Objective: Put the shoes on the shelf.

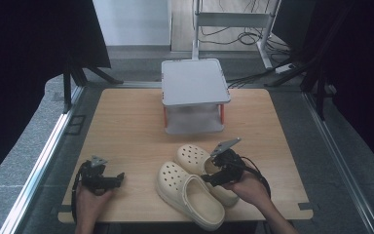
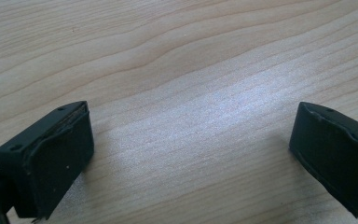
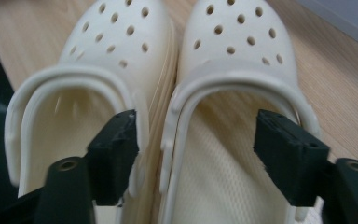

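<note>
Two cream perforated clogs lie side by side on the wooden table point(image 1: 126, 126), toes pointing away. In the high view the left clog point(image 1: 187, 192) sits nearer the front edge, and the right clog point(image 1: 195, 157) is partly under my right gripper point(image 1: 210, 176). In the right gripper view that gripper point(image 3: 196, 130) is open, one jaw inside the left clog point(image 3: 116, 37), the other inside the right clog point(image 3: 237, 42), straddling their adjoining walls. My left gripper point(image 1: 118, 179) rests at the front left, open over bare wood point(image 2: 191, 121), holding nothing.
A white two-level stand point(image 1: 195, 80) with orange posts occupies the back middle of the table. Metal rails run along both table sides. Cables lie on the floor beyond the far edge.
</note>
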A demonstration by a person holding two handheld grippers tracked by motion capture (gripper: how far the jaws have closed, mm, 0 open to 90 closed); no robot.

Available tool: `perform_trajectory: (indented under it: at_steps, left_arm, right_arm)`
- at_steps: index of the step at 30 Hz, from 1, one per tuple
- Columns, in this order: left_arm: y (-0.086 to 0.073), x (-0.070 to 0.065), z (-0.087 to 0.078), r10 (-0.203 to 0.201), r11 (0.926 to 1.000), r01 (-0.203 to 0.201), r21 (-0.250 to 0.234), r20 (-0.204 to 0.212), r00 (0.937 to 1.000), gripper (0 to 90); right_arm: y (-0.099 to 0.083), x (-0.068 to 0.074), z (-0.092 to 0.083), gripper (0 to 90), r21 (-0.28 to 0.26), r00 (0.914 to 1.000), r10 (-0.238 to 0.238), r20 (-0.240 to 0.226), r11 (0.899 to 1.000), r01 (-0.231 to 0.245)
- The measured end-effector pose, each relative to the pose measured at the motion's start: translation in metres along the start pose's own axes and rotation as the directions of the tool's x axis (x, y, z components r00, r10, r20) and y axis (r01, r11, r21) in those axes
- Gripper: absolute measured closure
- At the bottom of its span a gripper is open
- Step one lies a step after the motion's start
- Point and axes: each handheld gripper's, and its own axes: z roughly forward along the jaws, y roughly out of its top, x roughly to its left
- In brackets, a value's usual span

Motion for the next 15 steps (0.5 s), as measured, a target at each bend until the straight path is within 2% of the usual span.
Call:
perform_trajectory:
  at_steps: [3, 9, 15]
  left_arm:
    - [0.0, 0.0, 0.0, 0.0, 1.0, 0.0, 0.0, 0.0, 1.0, 0.0]
    - [0.0, 0.0, 0.0, 0.0, 1.0, 0.0, -0.001, 0.0, 1.0, 0.0]
    - [0.0, 0.0, 0.0, 0.0, 1.0, 0.0, 0.0, 0.0, 1.0, 0.0]
  right_arm:
    - [-0.006, 0.002, -0.004, 26.0, -0.01, 0.9996, -0.023, -0.015, 1.0, 0.023]
    - [-0.012, 0.008, -0.001, 19.9, 0.012, 0.9963, -0.083, -0.024, 0.996, 0.083]
    - [-0.012, 0.013, 0.01, 15.2, 0.025, 0.9946, -0.098, -0.036, 0.995, 0.099]
